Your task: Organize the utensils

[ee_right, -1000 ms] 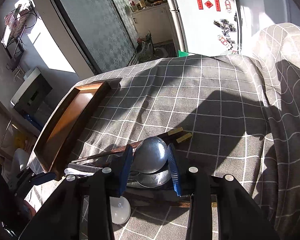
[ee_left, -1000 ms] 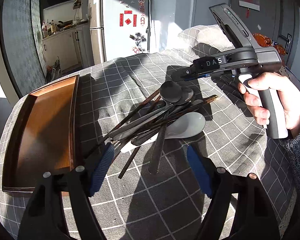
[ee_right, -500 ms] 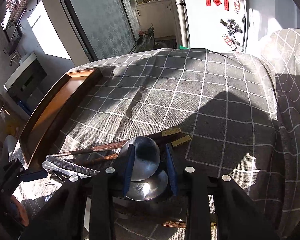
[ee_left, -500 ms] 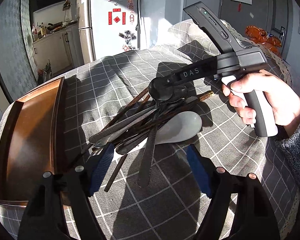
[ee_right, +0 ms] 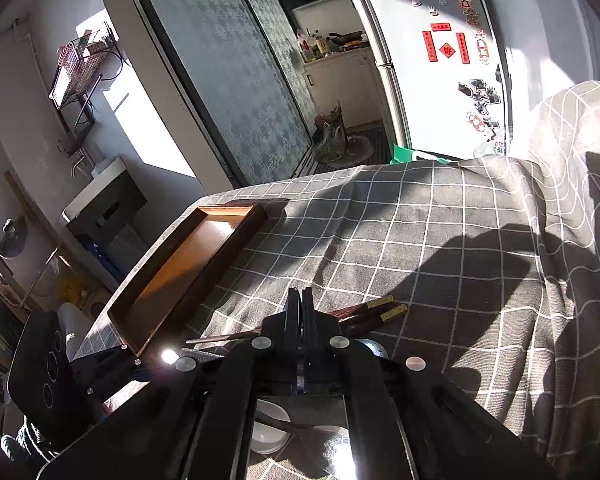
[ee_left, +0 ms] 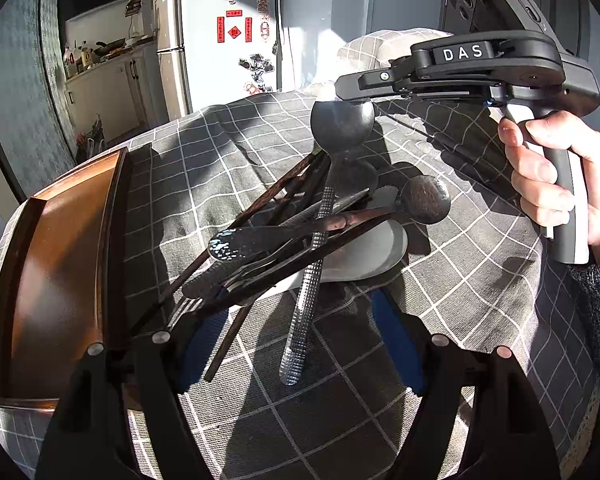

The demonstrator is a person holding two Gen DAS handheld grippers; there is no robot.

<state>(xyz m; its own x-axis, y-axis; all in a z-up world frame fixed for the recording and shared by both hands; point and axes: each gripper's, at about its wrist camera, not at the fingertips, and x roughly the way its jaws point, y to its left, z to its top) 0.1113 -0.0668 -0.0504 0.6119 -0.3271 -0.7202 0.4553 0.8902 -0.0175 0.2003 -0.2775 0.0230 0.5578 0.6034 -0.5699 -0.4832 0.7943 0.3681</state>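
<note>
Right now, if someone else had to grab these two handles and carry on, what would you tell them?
Right gripper: shut on the bowl of a metal spoon, bowl raised off the pile, handle sloping down over it.
Left gripper: open, holding nothing, hovering at the near edge of the pile.
Utensil pile: chopsticks, fork, more spoons and a white ceramic spoon, tangled on the checked cloth.
Wooden tray: holds no utensils.
Done: nothing sorted yet.
Left: everything, starting with this spoon.

- A metal spoon (ee_left: 342,124) with a knurled handle hangs bowl up, tilted, its handle end over the cloth.
- A white ceramic spoon (ee_left: 364,248) lies under the heap.
- Dark wooden chopsticks (ee_left: 276,196), a second metal spoon (ee_left: 424,198) and a fork (ee_left: 188,308) lie crossed in a pile.
- A wooden tray (ee_left: 56,264) sits just beside the pile.
</note>
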